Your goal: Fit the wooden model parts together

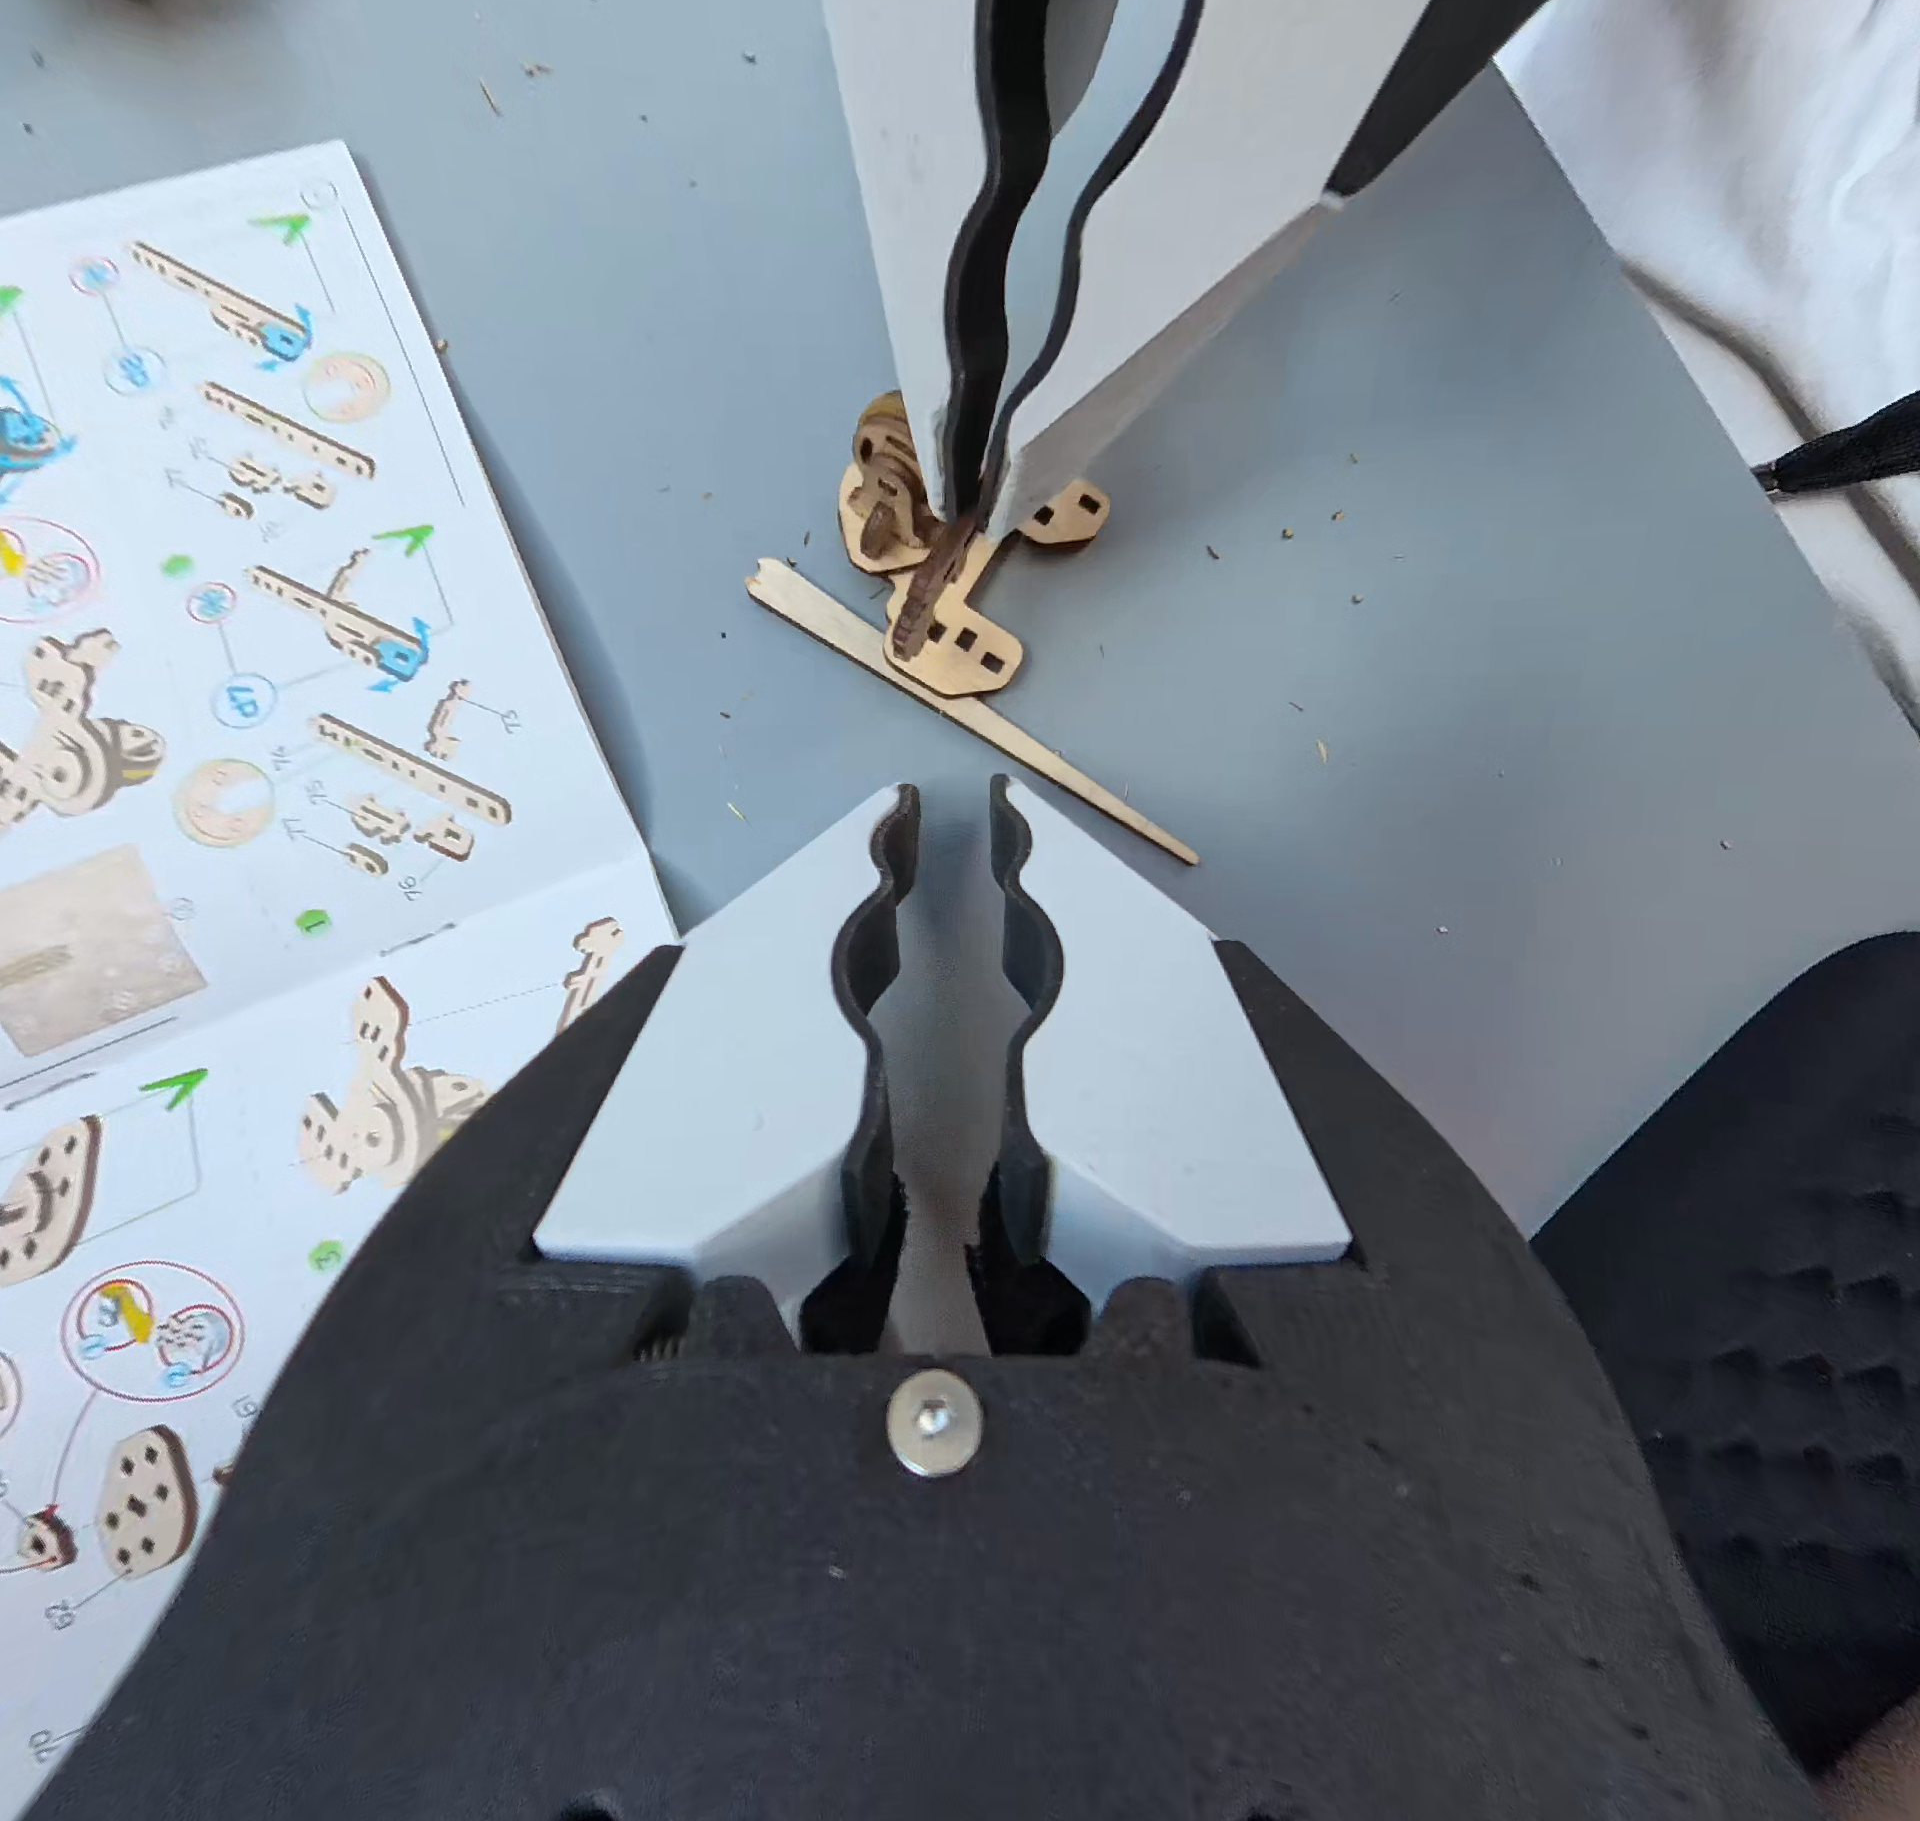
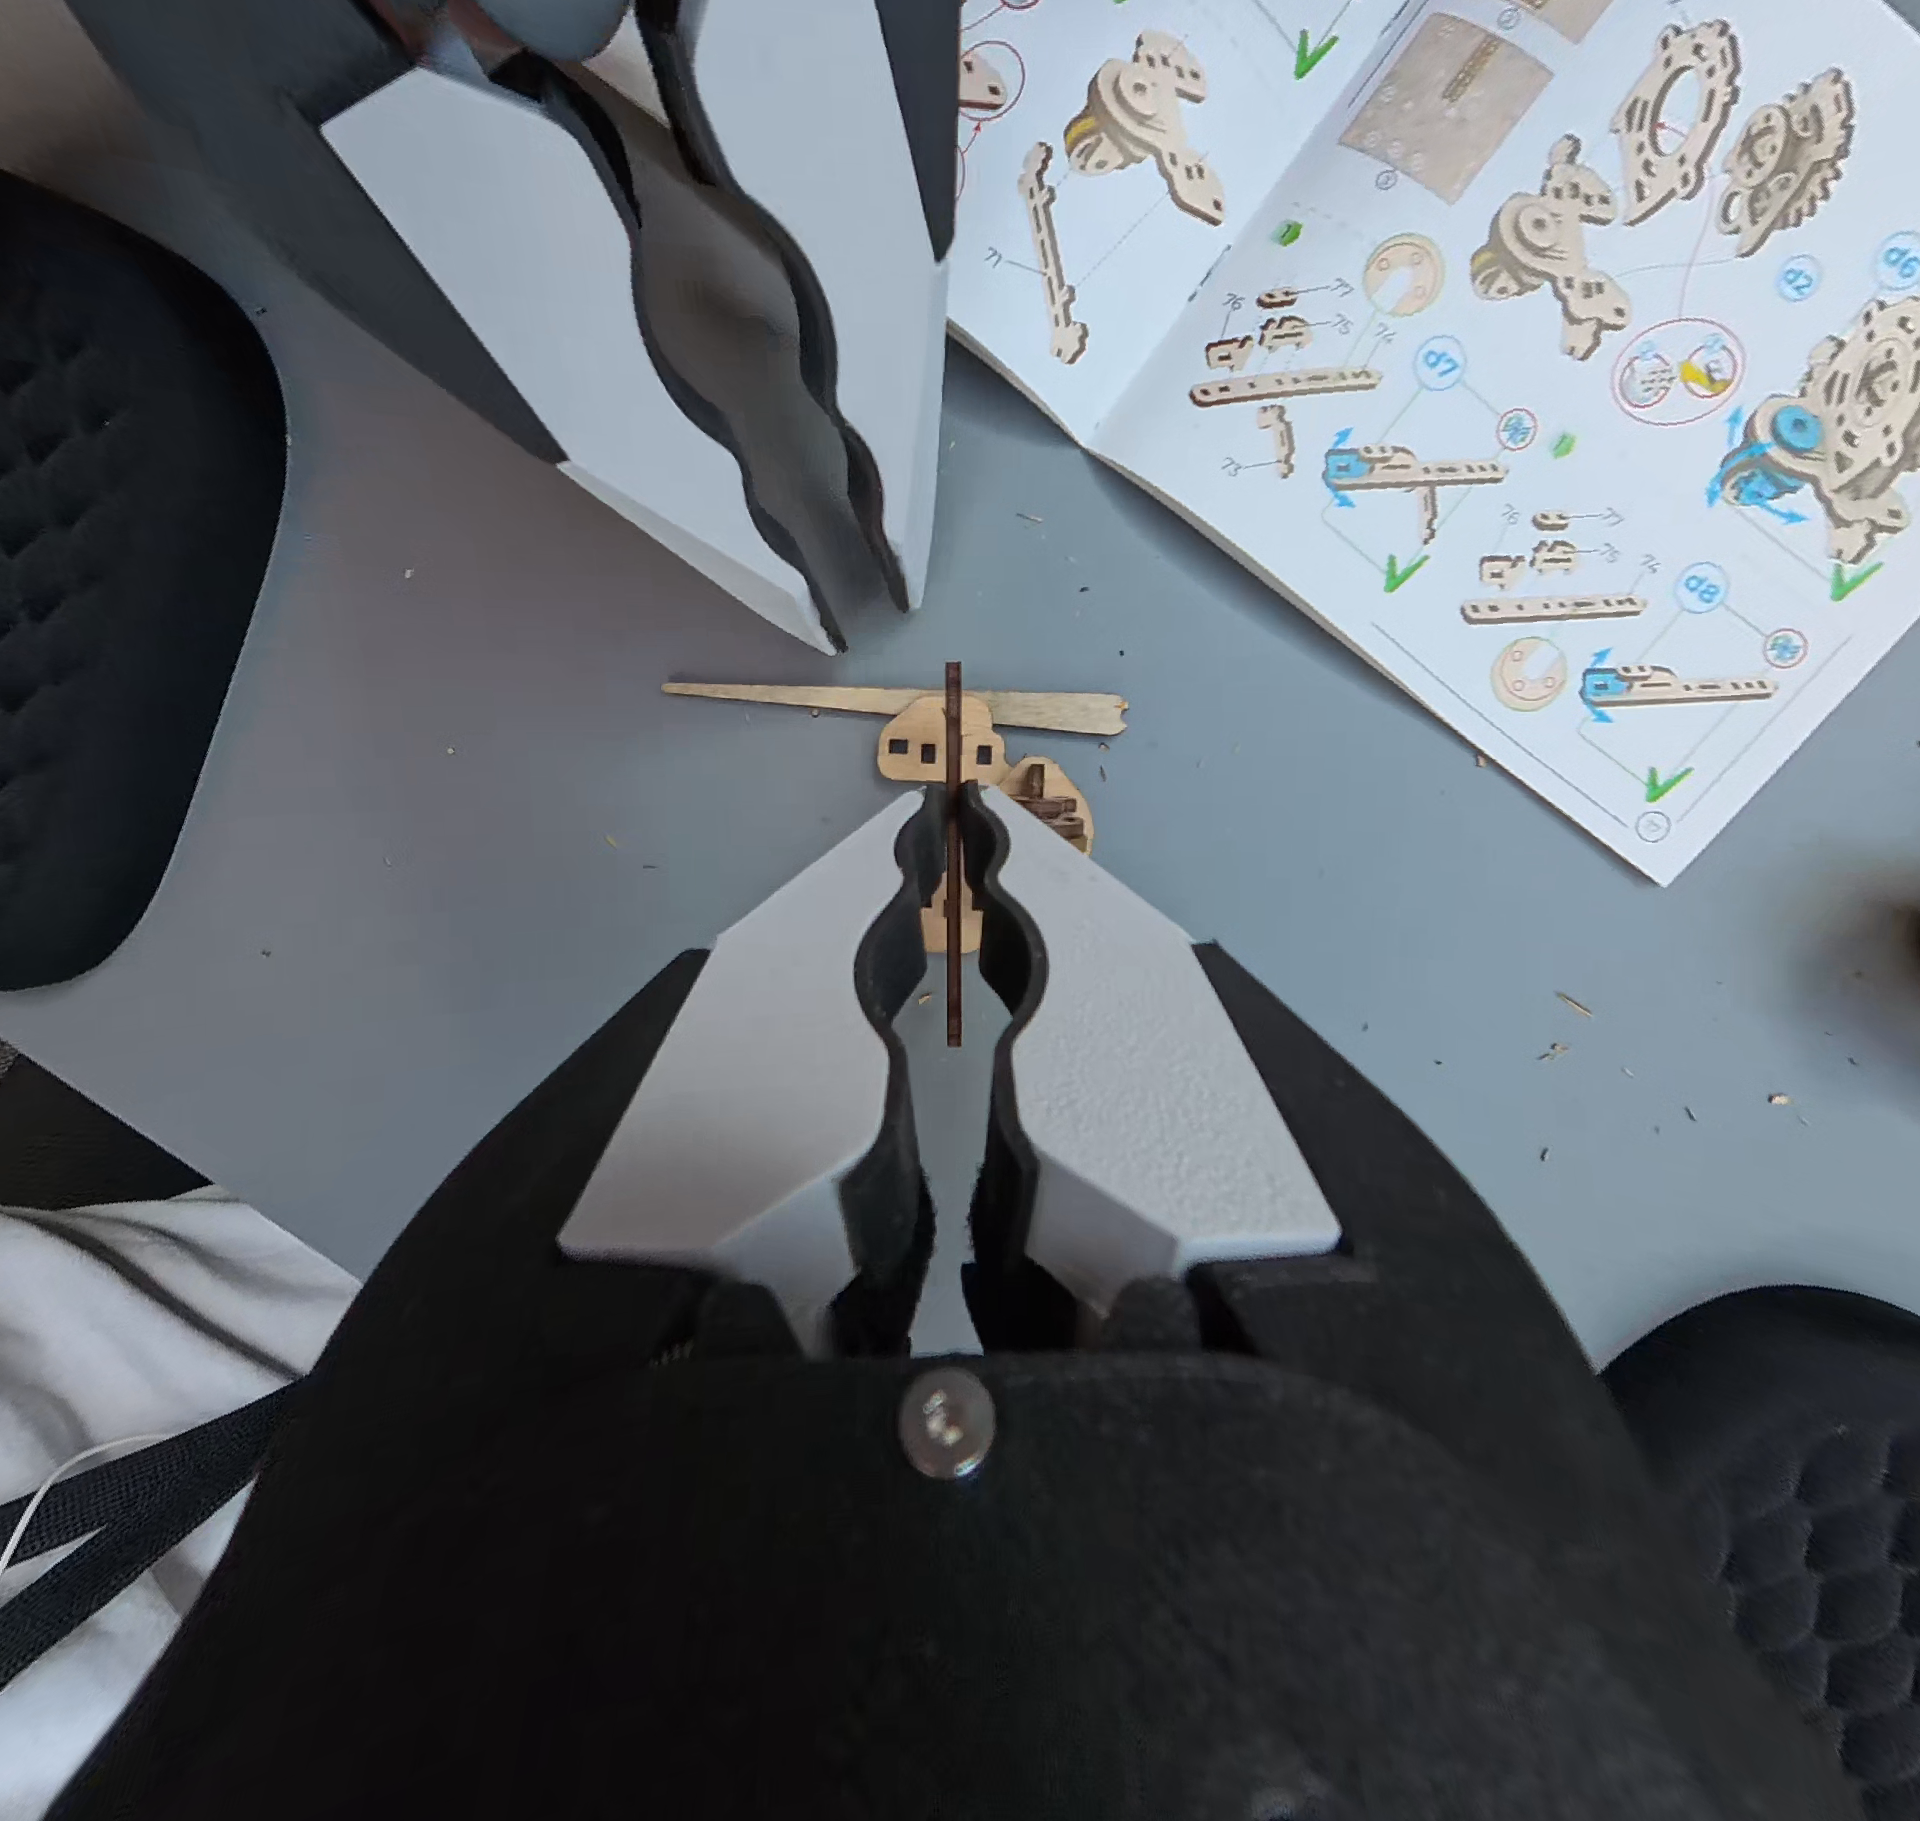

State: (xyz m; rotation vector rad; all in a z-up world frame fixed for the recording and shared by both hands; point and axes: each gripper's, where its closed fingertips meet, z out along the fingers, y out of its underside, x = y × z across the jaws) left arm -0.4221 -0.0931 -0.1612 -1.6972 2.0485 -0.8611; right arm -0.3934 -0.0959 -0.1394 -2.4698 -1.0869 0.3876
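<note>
Wooden strip (image 2: 954, 898) — pinched edge-on in right gripper (image 2: 954, 805) jaws; left gripper (image 1: 954, 795) jaws slightly parted, empty.

The table (image 1: 1351, 421) is flat and grey-blue, and its edge curves round at the side. Little brown crumbs (image 2: 1569, 1002) and bits of dust lie all over it. A paper booklet (image 2: 1455, 317) with pictures lies open on the table, off to one side. Past the table's edge sits a black seat (image 2: 114, 576) with a bumpy, net-like cover. A person's white sleeve (image 1: 1756, 244) shows near the edge too. The light is soft and even.
</note>
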